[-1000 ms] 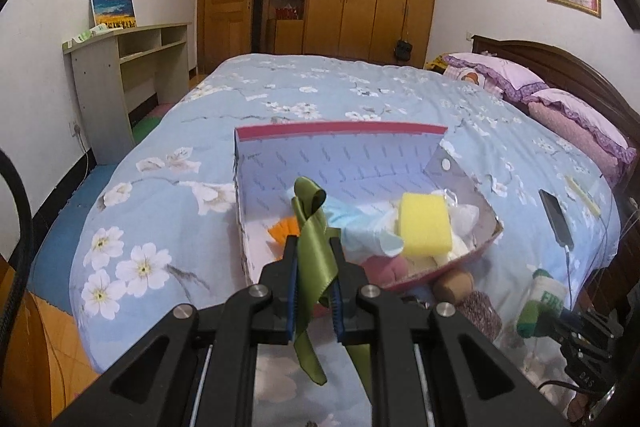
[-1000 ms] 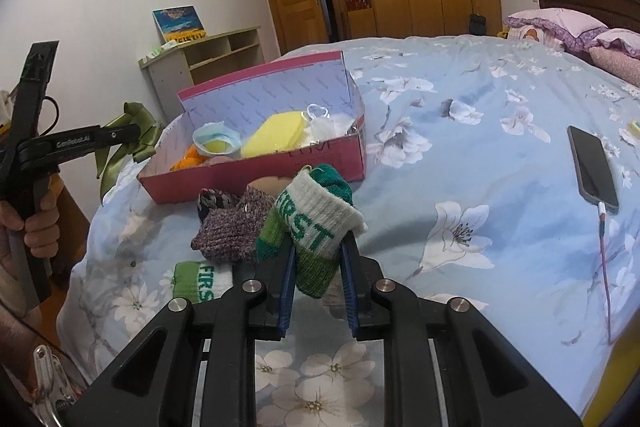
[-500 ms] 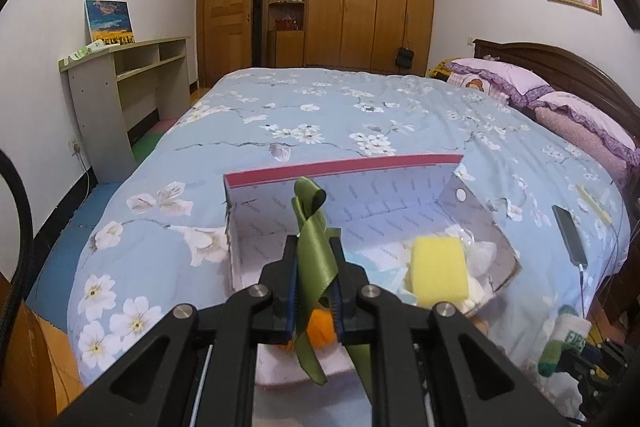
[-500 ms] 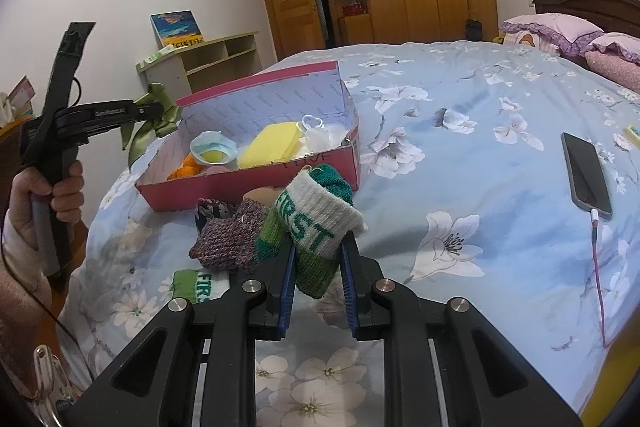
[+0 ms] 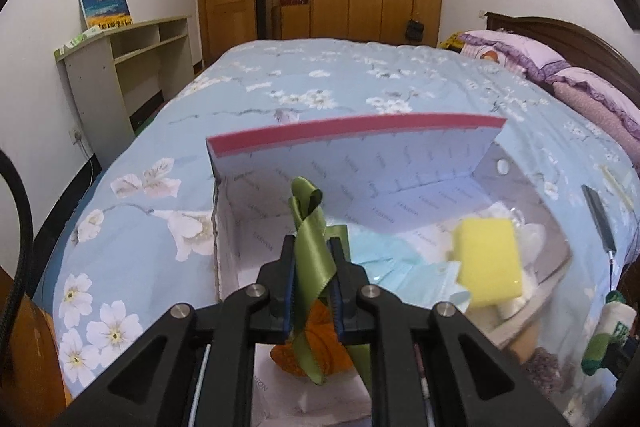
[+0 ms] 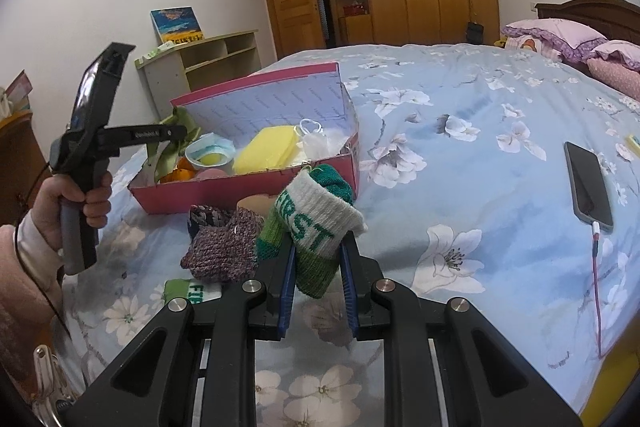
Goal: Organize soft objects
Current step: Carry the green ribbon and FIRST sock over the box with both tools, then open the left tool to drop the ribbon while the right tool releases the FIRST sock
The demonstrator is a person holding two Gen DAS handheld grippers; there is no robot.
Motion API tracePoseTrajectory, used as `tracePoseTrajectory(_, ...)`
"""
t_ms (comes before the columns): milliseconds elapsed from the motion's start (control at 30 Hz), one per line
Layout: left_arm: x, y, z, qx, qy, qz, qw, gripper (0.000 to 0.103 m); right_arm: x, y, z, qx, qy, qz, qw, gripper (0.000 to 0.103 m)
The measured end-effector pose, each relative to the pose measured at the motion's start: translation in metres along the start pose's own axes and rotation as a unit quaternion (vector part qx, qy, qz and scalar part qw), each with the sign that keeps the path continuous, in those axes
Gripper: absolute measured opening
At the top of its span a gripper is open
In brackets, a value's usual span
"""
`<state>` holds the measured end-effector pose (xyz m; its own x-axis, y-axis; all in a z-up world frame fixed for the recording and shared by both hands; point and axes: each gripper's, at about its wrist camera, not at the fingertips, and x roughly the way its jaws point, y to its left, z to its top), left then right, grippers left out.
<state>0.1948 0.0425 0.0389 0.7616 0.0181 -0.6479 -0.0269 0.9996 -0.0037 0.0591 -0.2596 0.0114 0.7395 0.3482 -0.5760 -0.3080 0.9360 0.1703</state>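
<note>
My left gripper (image 5: 312,247) is shut on an olive green ribbon (image 5: 310,227) and hangs over the near left end of the open pink box (image 5: 352,125). From the right wrist view the same left gripper (image 6: 180,131) reaches over the box (image 6: 248,189) with the ribbon (image 6: 170,151) dangling into it. Inside lie a yellow sponge (image 5: 488,263), a blue face mask (image 5: 404,263) and an orange soft thing (image 5: 320,351). My right gripper (image 6: 316,259) is shut on a green-and-white knitted sock (image 6: 316,219), held still above the bedspread in front of the box.
On the flowered bedspread before the box lie a purple knitted sock (image 6: 228,243), a second green-and-white sock (image 6: 192,291) and a tan round object (image 6: 256,205). A phone (image 6: 588,183) on a cable lies to the right. Pillows (image 6: 560,39) and a shelf unit (image 5: 120,67) border the bed.
My left gripper has carried the ribbon forward and downward, from short of the box to over its near left end. The right gripper and its sock have stayed put.
</note>
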Motion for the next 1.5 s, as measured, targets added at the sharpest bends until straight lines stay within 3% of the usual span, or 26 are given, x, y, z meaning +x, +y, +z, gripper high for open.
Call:
tracePoseTrajectory(333,0.021,0.008,-0.008,-0.006,0.035,0.001,0.9994,0.039,0.009,0.006,0.007,-0.01,0.006,0.001,1.0,0.022)
tracePoseTrajectory(467,0.029,0.012,-0.011,-0.004,0.036,0.004,0.9993,0.039,0.012,0.008,0.008,-0.012,0.01,0.003,1.0,0.022)
tracePoseTrajectory(800,0.036,0.008,-0.017,0.061,0.029,0.027,0.9974,0.039,0.017,0.012,0.018,-0.019,0.009,0.005,1.0,0.022)
tracePoseTrajectory(1267,0.047,0.01,-0.012,0.125,0.018,0.054,0.9906,0.039,0.05,0.024,0.065,-0.052,-0.019,0.016,0.998,0.022)
tracePoseTrajectory(1500,0.042,0.012,-0.008,0.105,0.016,0.028,0.9939,0.04,0.087,0.022,0.096,-0.059,-0.022,0.009,0.998,0.022)
